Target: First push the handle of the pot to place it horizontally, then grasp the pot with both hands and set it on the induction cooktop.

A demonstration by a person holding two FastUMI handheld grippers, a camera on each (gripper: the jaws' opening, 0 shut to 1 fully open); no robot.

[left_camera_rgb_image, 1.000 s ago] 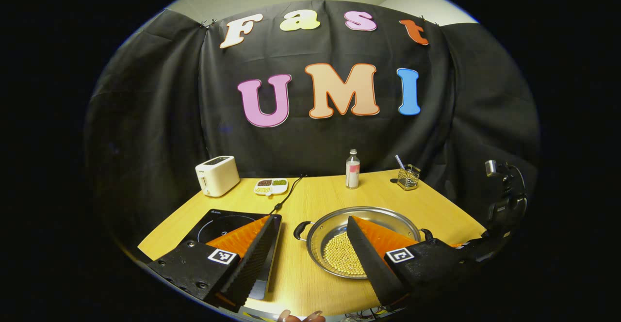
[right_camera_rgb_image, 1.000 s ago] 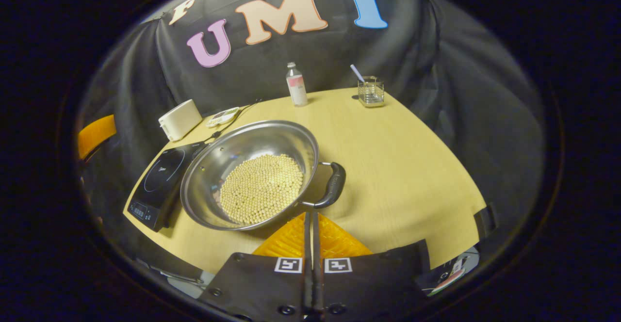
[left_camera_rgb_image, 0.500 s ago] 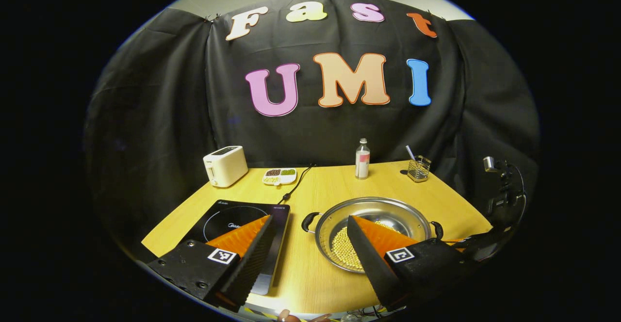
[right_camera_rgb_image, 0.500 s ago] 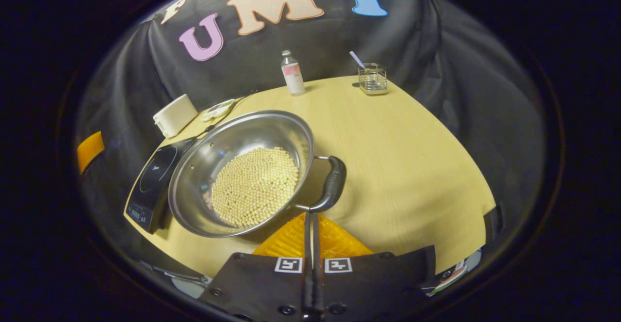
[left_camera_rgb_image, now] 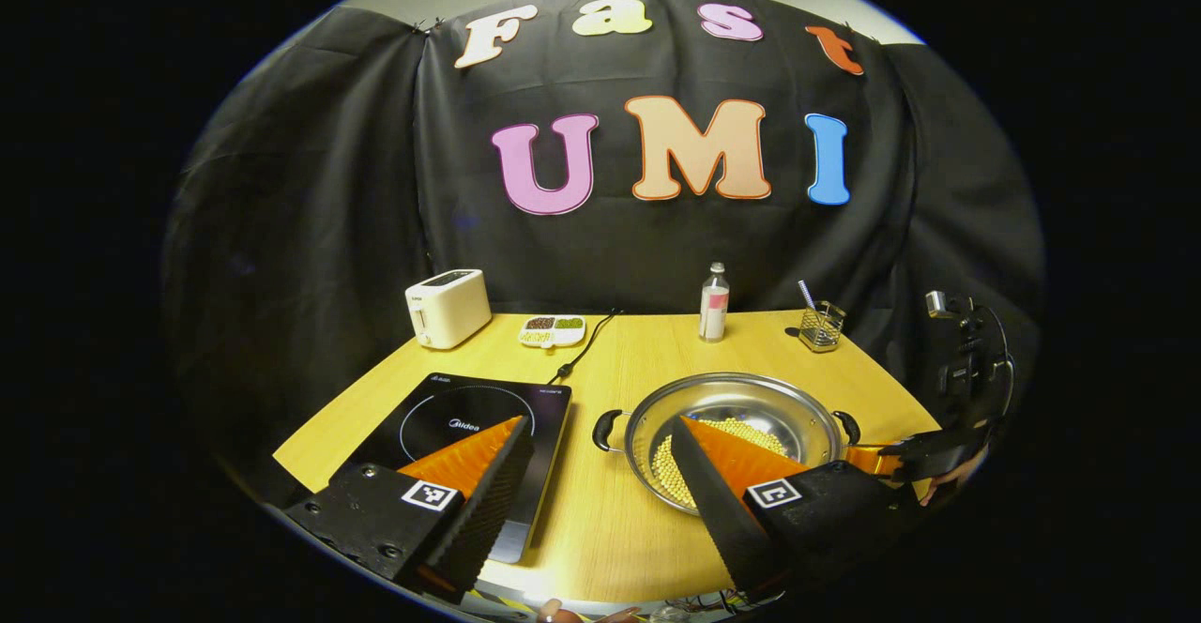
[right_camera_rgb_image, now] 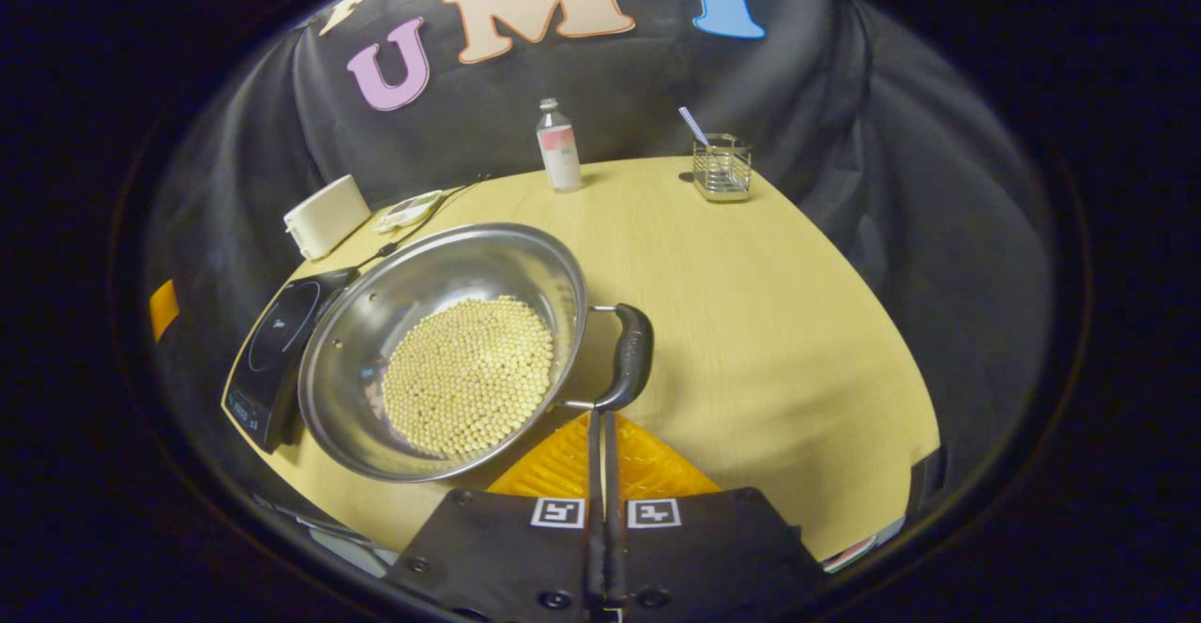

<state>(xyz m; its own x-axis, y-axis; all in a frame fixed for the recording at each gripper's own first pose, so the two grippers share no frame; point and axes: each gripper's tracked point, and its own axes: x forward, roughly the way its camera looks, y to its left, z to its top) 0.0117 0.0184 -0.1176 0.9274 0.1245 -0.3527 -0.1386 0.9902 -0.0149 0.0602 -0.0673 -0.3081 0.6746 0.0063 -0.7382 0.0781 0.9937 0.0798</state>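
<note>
Wooden table, black cloth behind.
Toaster upper left; cooktop beside pot. Left gripper wide open, empty; right gripper closed, empty.

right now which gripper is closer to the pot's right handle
Right. The right gripper, jaws closed, has its tips at the near end of the pot's right handle. The left gripper hangs open, well back from the pot, over the table's near edge.

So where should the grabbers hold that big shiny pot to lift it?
Probably by the two loop handles of the pot, one gripper from each side: the near handle sticks out toward the right gripper, the far handle toward the cooktop.
</note>
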